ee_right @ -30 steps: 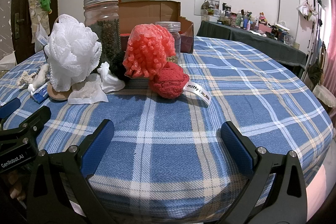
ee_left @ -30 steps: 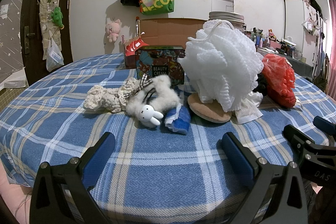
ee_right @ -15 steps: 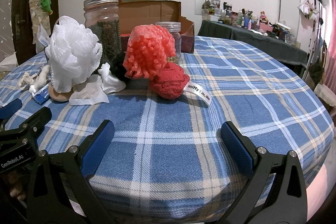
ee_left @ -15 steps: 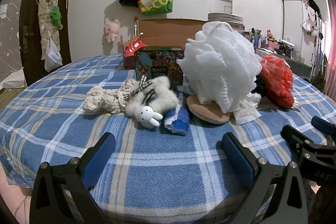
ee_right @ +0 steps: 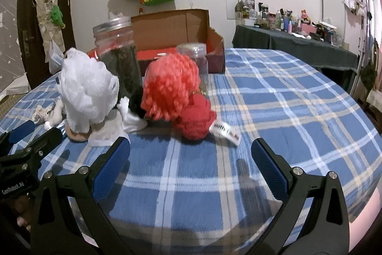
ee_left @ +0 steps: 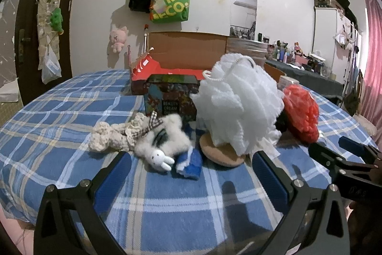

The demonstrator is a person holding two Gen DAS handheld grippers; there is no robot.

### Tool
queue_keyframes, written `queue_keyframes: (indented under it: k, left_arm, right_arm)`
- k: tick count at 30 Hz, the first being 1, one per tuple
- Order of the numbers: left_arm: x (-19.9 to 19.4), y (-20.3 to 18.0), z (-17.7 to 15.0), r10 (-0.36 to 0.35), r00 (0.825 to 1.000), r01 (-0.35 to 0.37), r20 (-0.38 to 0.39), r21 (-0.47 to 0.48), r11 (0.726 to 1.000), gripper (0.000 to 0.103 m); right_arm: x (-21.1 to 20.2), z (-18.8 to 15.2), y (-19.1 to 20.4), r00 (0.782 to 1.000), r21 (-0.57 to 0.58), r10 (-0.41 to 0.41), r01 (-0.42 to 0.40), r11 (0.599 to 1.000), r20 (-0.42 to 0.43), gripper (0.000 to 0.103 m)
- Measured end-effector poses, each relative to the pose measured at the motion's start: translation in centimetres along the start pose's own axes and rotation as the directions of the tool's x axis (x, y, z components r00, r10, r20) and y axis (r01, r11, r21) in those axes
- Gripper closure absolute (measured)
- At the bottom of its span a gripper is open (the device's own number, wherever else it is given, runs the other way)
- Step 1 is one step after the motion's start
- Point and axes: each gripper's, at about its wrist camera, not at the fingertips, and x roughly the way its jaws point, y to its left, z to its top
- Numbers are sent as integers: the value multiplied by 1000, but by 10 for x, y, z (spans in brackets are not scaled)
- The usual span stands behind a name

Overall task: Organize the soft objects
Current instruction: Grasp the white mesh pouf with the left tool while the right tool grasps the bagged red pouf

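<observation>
Soft things lie in a heap on the blue plaid cloth point(ee_left: 167, 202). A white mesh bath pouf point(ee_left: 238, 104) point(ee_right: 87, 92) stands on a tan round pad point(ee_left: 220, 154). Left of it lie a cream crochet toy point(ee_left: 114, 135), a fluffy white rabbit toy point(ee_left: 162, 147) and a blue cloth point(ee_left: 189, 163). A red-orange pouf point(ee_left: 302, 111) point(ee_right: 173, 85) leans on a red knitted piece point(ee_right: 197, 117) with a white tag. My left gripper point(ee_left: 189, 173) is open, just short of the rabbit and blue cloth. My right gripper point(ee_right: 191, 160) is open, near the red knitted piece.
An open cardboard box point(ee_left: 186, 61) point(ee_right: 181, 40) with a red inside sits behind the heap, with a patterned tin point(ee_left: 170, 97) before it. Two lidded jars point(ee_right: 118, 56) stand behind the poufs. White tissue point(ee_right: 107, 133) lies by the pad. A cluttered dark table point(ee_right: 293, 44) stands far right.
Both grippers have moved forward toward the heap, so the soft things look closer and larger. Both stay open. Nothing on the cloth has moved.
</observation>
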Motion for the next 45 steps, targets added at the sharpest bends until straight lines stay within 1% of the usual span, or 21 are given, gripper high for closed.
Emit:
queue_keyframes:
  k: [9, 15, 21, 23, 26, 29, 32, 33, 34, 35, 36, 37, 38, 39, 40, 41, 42, 44, 45]
  left_arm:
    - [0, 13, 16, 4, 1000, -4, 7, -44, 999, 0]
    - [-3, 9, 29, -13, 999, 14, 33, -26, 1000, 0]
    - [0, -3, 43, -51, 997, 51, 54, 5, 999, 0]
    - [3, -8, 47, -66, 996, 65, 55, 17, 998, 0]
    - [8, -16, 51, -83, 995, 81, 49, 38, 996, 0]
    - [17, -19, 55, -117, 993, 117, 19, 27, 993, 0]
    - [23, -23, 56, -123, 992, 122, 11, 37, 992, 0]
    - [26, -26, 57, -131, 991, 131, 4, 46, 990, 0]
    - [27, -28, 57, -137, 991, 137, -1, 52, 989, 0]
    - [29, -30, 57, -144, 990, 144, -8, 57, 988, 5]
    - [31, -30, 57, -151, 988, 152, -15, 57, 987, 9]
    - [32, -30, 57, -157, 987, 158, -21, 56, 986, 18]
    - [33, -30, 56, -163, 986, 164, -27, 55, 985, 25]
    - [34, -31, 56, -171, 985, 172, -36, 54, 984, 28]
    - [37, -31, 55, -175, 983, 178, -52, 52, 983, 33]
    - [38, -30, 55, -178, 982, 181, -65, 50, 982, 38]
    - [39, -29, 54, -184, 980, 188, -76, 47, 981, 40]
    - [37, -27, 53, -195, 978, 199, -74, 45, 979, 50]
    - [35, -26, 53, -200, 977, 203, -68, 46, 978, 52]
  right_arm:
    - [-3, 18, -2, 1000, -5, -1, 1, 1000, 29, 0]
    - [-2, 39, -4, 999, -22, 17, -16, 1000, 52, 0]
    - [14, 58, -14, 997, -29, 83, -83, 996, 3, 0]
    - [20, 62, -18, 993, -27, 118, -119, 993, -19, 0]
    - [30, 66, -23, 981, -19, 188, -189, 982, -57, 0]
    - [38, 67, -24, 969, -13, 232, -233, 972, -81, 0]
    - [44, 66, -21, 955, -33, 276, -281, 959, -104, 0]
    - [45, 66, -19, 951, -38, 290, -295, 955, -107, 2]
    - [45, 65, -17, 947, -45, 301, -307, 951, -112, 11]
    - [47, 64, -15, 945, -55, 303, -311, 949, -120, 21]
    - [48, 63, -12, 945, -63, 301, -311, 948, -129, 27]
    - [49, 61, -10, 942, -61, 305, -316, 947, -141, 38]
    - [51, 58, -10, 935, -47, 317, -328, 944, -157, 50]
    - [52, 56, -10, 931, -36, 324, -334, 942, -166, 51]
    - [51, 55, -10, 933, -32, 322, -331, 943, -160, 53]
    - [47, 54, -10, 936, -38, 321, -330, 943, -148, 58]
    - [45, 54, -9, 936, -43, 323, -332, 942, -142, 59]
    - [37, 53, -8, 943, -51, 311, -318, 947, -116, 61]
    - [33, 53, -7, 946, -55, 307, -313, 948, -102, 62]
